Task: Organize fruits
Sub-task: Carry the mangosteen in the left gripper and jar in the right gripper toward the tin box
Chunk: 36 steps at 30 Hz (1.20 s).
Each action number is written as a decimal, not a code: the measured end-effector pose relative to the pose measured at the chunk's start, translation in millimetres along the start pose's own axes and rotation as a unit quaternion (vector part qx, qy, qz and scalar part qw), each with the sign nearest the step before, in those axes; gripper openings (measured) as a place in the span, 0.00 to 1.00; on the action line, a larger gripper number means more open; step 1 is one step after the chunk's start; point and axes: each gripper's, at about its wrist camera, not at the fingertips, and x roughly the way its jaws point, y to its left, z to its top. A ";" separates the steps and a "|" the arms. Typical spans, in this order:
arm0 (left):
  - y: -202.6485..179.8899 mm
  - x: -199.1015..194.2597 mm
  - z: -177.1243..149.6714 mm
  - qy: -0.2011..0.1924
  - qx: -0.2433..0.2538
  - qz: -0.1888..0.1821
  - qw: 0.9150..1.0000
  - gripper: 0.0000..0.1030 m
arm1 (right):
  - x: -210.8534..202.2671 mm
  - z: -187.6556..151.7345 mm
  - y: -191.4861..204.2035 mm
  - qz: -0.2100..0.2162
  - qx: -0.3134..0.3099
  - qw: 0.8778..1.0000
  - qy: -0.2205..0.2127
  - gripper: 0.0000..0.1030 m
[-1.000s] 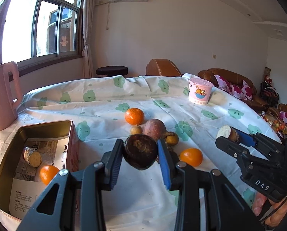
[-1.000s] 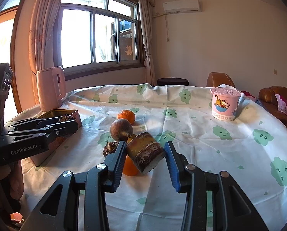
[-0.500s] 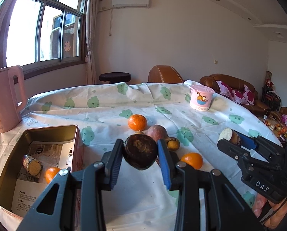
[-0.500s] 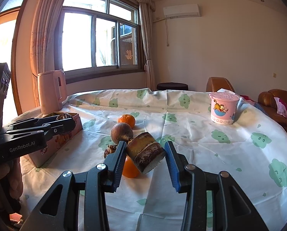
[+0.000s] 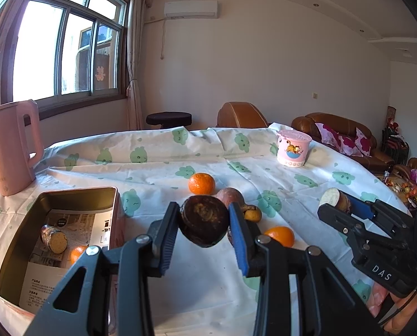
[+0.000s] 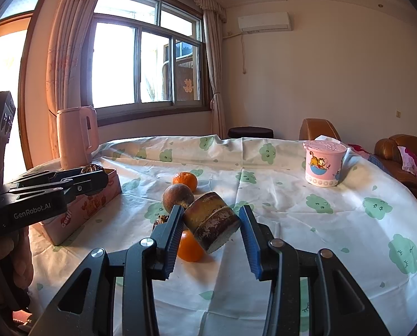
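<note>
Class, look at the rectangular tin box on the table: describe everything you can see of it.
The tin box is a rectangular metal container with rounded corners, open-topped, dull gold inside and pink with printed lettering on its outer wall. It sits flat on the tablecloth near the pink kettle. Printed paper lines its bottom. Inside lie a cut root piece and an orange. The left gripper, shut on a dark round fruit, is beside it.

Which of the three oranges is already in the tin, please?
The orange lying in the tin, beside a cut chunk. The other two sit on the tablecloth, outside the tin.
</note>
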 end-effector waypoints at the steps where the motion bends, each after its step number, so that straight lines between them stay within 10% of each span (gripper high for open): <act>1: 0.0 -0.7 0.7 -0.001 0.000 0.000 1.000 0.37 | -0.3 -0.1 0.0 0.000 0.000 1.000 -0.001 0.42; 36: 7.5 -20.1 -0.9 -0.047 -0.009 0.017 0.999 0.37 | -12.7 -2.1 5.4 0.004 -0.019 0.999 -0.035 0.42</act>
